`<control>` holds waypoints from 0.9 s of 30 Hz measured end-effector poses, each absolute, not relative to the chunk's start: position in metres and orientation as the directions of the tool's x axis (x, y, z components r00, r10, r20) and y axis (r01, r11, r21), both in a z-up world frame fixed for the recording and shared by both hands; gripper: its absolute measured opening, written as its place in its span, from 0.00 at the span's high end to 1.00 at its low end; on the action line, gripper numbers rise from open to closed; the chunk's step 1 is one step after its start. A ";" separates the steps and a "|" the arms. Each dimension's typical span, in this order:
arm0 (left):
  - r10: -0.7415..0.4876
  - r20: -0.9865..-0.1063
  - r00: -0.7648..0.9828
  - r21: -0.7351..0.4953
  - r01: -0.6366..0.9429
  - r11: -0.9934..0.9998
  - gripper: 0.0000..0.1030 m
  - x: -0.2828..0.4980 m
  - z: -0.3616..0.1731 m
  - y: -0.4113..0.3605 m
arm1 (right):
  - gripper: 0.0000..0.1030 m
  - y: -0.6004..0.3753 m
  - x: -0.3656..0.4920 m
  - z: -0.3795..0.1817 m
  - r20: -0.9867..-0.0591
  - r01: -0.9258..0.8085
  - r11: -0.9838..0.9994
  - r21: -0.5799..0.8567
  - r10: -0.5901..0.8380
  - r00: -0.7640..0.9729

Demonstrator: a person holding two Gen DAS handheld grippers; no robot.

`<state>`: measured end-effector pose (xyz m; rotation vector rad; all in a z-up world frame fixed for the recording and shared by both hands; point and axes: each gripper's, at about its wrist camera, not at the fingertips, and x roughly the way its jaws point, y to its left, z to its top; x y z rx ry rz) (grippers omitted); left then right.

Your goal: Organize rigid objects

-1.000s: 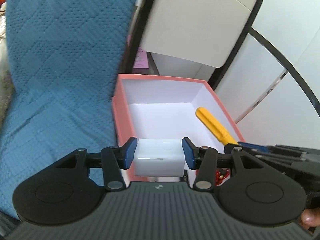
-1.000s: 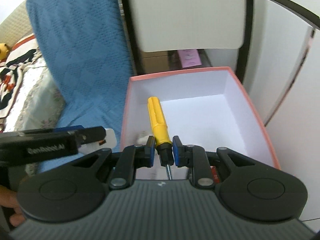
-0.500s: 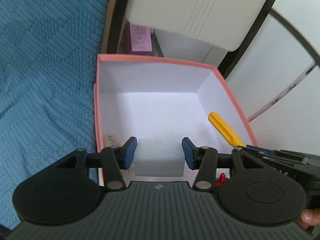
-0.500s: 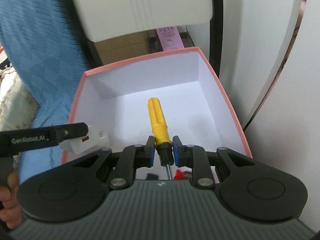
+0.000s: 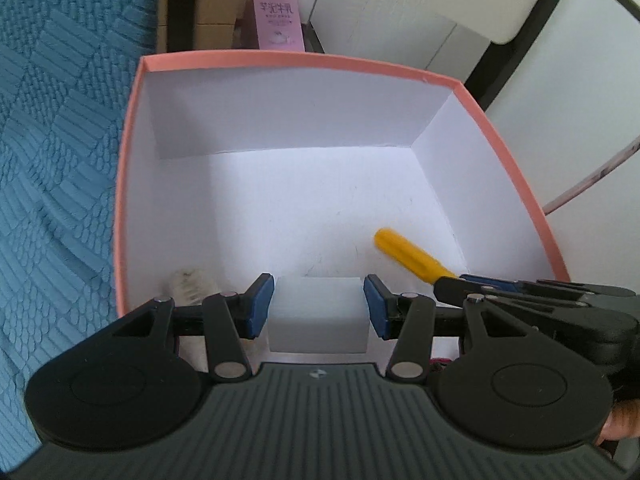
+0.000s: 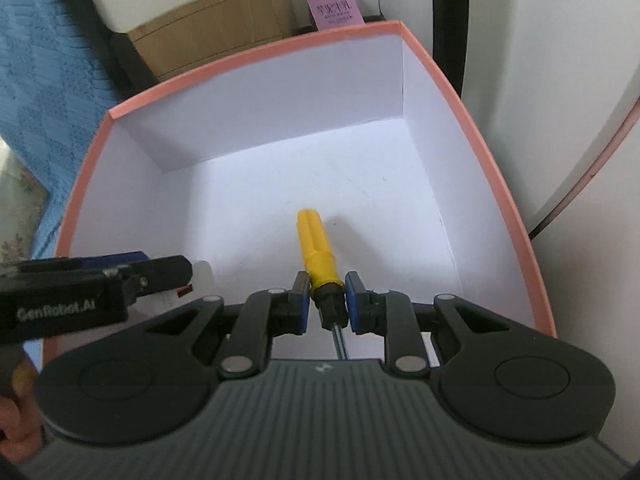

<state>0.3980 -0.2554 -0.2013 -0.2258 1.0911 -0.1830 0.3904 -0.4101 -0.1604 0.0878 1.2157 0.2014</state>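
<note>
White block: a translucent white plastic block (image 5: 318, 314) sits between the blue pads of my left gripper (image 5: 319, 306), low over the near edge of the box floor; a sliver of it also shows behind my left tool in the right wrist view (image 6: 202, 276)
Left fingers: spread about as wide as the block; I see a thin gap at each pad (image 5: 259, 305), so I cannot tell whether they grip it or only bracket it
Yellow screwdriver: the yellow handle (image 6: 316, 246) points away from me into the box, its dark collar and metal shaft pinched between my right pads
Right fingers: my right gripper (image 6: 327, 300) is nearly closed, both pads pressed on the screwdriver at the collar
Screwdriver from the left: I see the handle (image 5: 412, 256) angled over the right side of the box floor, tool body behind it
Box: pink-rimmed cardboard box (image 5: 280, 57) with white inner walls, both grippers reaching in over its near side
Fuzzy thing: a pale, blurred object (image 5: 188, 282) in the near-left corner of the box; I cannot tell what it is
Surroundings: blue quilted fabric (image 5: 60, 140) left of the box, a pink carton (image 5: 276, 16) and a brown cardboard box (image 6: 216, 28) beyond it
</note>
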 end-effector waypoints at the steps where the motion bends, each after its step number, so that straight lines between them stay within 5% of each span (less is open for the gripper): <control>1: -0.253 -0.858 0.447 -0.263 0.040 0.964 0.46 0.399 -0.203 -0.257 | 0.77 -0.412 0.392 -0.163 -0.922 -0.094 0.977 0.190 0.211 0.324; 10: -0.269 -0.857 0.441 -0.271 0.059 0.961 0.43 0.392 -0.204 -0.259 | 0.76 -0.419 0.389 -0.157 -0.917 -0.086 0.978 0.193 0.211 0.340; 27: -0.281 -0.768 0.575 -0.288 0.082 0.954 0.42 0.326 -0.103 -0.229 | 0.76 -0.409 0.327 -0.053 -0.837 -0.126 0.978 0.165 0.207 0.507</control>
